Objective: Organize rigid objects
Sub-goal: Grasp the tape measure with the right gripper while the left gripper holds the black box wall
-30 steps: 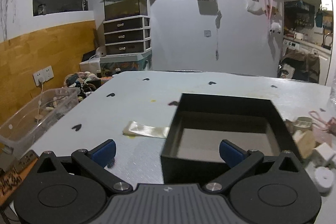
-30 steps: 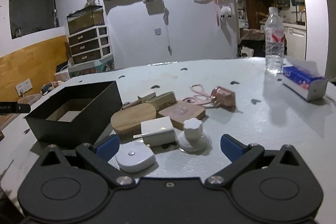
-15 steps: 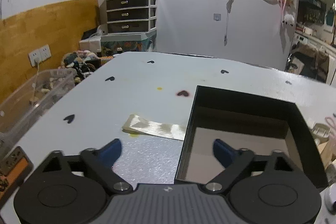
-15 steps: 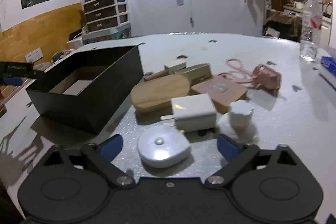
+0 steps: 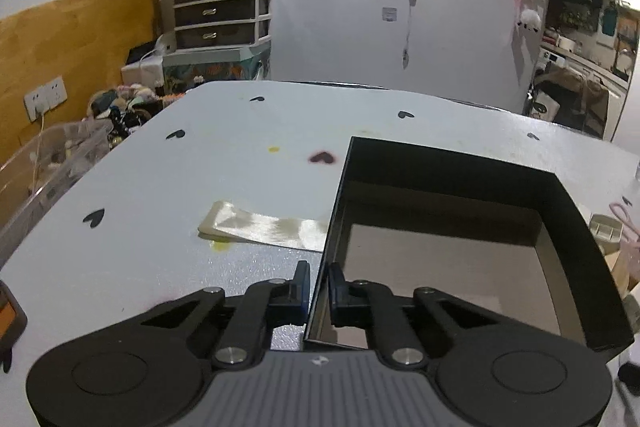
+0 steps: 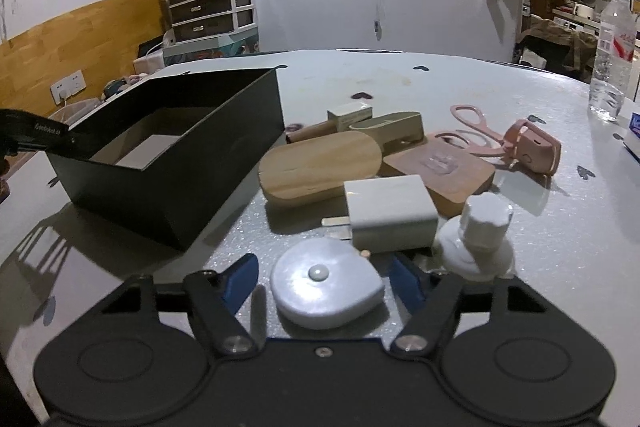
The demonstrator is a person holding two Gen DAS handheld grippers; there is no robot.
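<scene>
Both grippers have closed in since a second ago: the left gripper (image 5: pixel 318 285), then spread wide in front of the open black rectangular cardboard box (image 5: pixel 576 227), now has its jaws closing onto the box's near left wall, one pad outside and one inside, pinching the thin card; the right gripper (image 6: pixel 322 277), wide apart before, is closing around the flat rounded pale-blue plastic disc (image 6: pixel 326 289) with a small white button on top, which lies between the blue pads with a slight gap showing on each side, so it is not yet gripped. Just beyond the disc sit a white boxy plug-in charger (image 6: pixel 390 213) and a white knobbed plastic suction base (image 6: pixel 478 237). Farther on lie a rounded oblong wooden board (image 6: pixel 320 167), a reddish-brown wooden block (image 6: pixel 444 167), pink-handled scissors (image 6: pixel 474 127) and a small pink case (image 6: pixel 534 147), with a clear plastic water bottle (image 6: pixel 612 59) at the far edge of the grey table (image 5: pixel 160 187). By my reading, the organizing has barely begun: the box looks empty, every item sits outside it, and the disc seems first in line.
</scene>
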